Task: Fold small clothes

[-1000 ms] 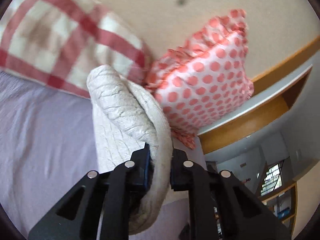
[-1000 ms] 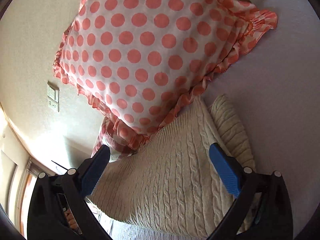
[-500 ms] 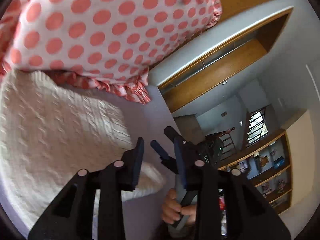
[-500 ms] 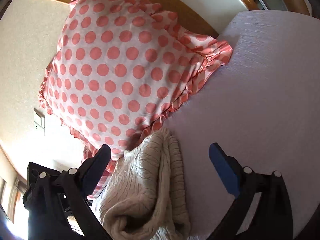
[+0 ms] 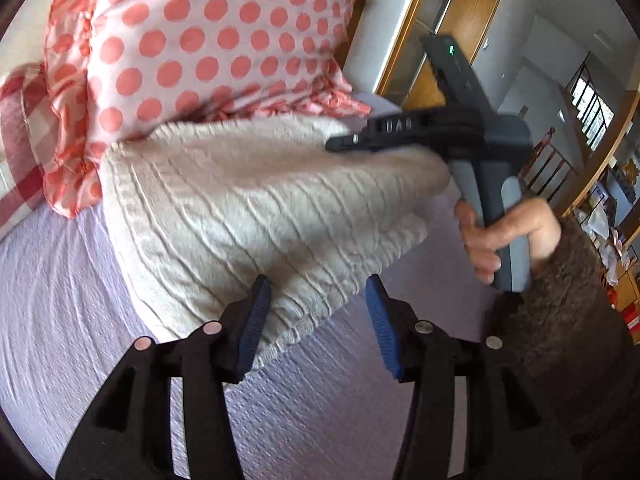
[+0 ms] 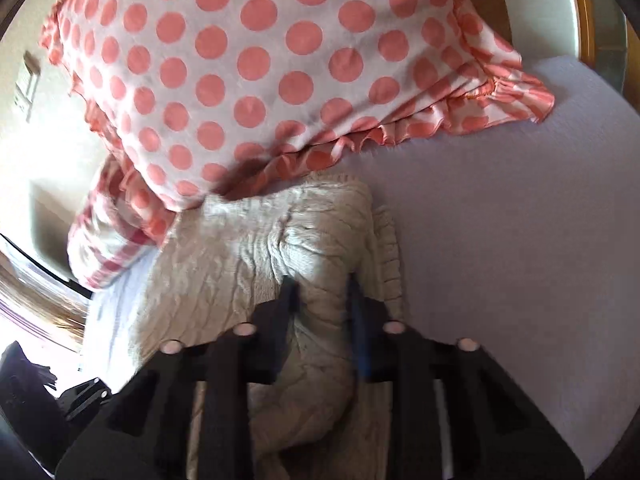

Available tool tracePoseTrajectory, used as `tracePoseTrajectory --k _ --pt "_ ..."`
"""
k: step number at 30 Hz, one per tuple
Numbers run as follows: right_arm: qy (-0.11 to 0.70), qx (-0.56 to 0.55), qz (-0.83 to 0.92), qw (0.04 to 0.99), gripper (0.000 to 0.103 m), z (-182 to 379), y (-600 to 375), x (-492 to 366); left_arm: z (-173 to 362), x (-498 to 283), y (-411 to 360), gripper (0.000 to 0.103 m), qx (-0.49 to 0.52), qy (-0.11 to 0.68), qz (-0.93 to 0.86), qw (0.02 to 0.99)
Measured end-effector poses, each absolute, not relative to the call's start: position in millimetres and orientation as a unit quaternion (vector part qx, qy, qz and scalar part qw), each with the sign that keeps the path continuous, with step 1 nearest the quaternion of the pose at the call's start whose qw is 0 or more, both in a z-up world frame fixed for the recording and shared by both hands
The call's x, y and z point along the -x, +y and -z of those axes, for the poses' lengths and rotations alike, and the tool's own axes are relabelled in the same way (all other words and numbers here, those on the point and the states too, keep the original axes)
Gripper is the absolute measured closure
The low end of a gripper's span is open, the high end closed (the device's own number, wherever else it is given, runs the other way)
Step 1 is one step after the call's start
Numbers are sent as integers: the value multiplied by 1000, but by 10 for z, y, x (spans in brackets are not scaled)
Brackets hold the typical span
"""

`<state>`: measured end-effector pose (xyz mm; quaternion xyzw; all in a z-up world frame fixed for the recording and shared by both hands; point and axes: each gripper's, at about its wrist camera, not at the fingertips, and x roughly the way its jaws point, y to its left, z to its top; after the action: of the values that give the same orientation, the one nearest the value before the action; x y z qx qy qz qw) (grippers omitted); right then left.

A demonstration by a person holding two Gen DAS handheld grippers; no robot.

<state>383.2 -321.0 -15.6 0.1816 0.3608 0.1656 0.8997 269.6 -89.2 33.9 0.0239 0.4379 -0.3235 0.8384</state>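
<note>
1. The bed, covered with a lilac crinkle-textured sheet, carries everything; the sheet lies bare to the right of the garment in the right wrist view.
2. A white pillow with coral polka dots and a ruffled edge leans at the head of the bed, and its frill overlaps the far edge of the knitwear.
3. The cream cable-knit sweater lies folded into a thick bundle on the sheet, just below the dotted pillow and touching its frill. In the right wrist view its bunched folds run down between the fingers.
4. A red-and-cream checked pillow sits behind the dotted one at the left edge, partly hidden.
5. The right gripper has its jaws pinched onto a raised fold at the sweater's right side. The left wrist view shows it from outside, its black tips pressed against the far right end of the bundle.
6. The left gripper has its jaws spread apart, the blue-padded left finger touching the near edge of the sweater, the right finger over the sheet; they hold nothing.
7. The person's right hand, in a dark fuzzy sleeve, wraps the grey handle of the right gripper.
</note>
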Motion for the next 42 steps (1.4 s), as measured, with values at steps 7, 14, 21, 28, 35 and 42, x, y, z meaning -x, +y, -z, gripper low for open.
tracePoseTrajectory --k 7,14,21,28,35,42 --pt "359 -204 -152 898 86 146 -3388 -3943 -160 -2734 -664 63 27 458 335 823" --pt "288 -243 -217 901 25 -20 -3576 -2971 -275 -2529 -447 54 76 444 354 819" --pt "365 -167 -186 897 77 356 -3285 -2925 -443 -2428 -186 48 127 425 351 824" --pt "339 -304 -244 857 1 115 -3693 -3090 -354 -2840 393 25 226 446 257 827" --pt "400 -346 -259 808 18 401 -3592 -3647 -84 -3184 192 22 255 496 265 787" --pt "394 -387 -312 773 64 531 -3421 -3609 -36 -3348 269 65 300 488 275 772"
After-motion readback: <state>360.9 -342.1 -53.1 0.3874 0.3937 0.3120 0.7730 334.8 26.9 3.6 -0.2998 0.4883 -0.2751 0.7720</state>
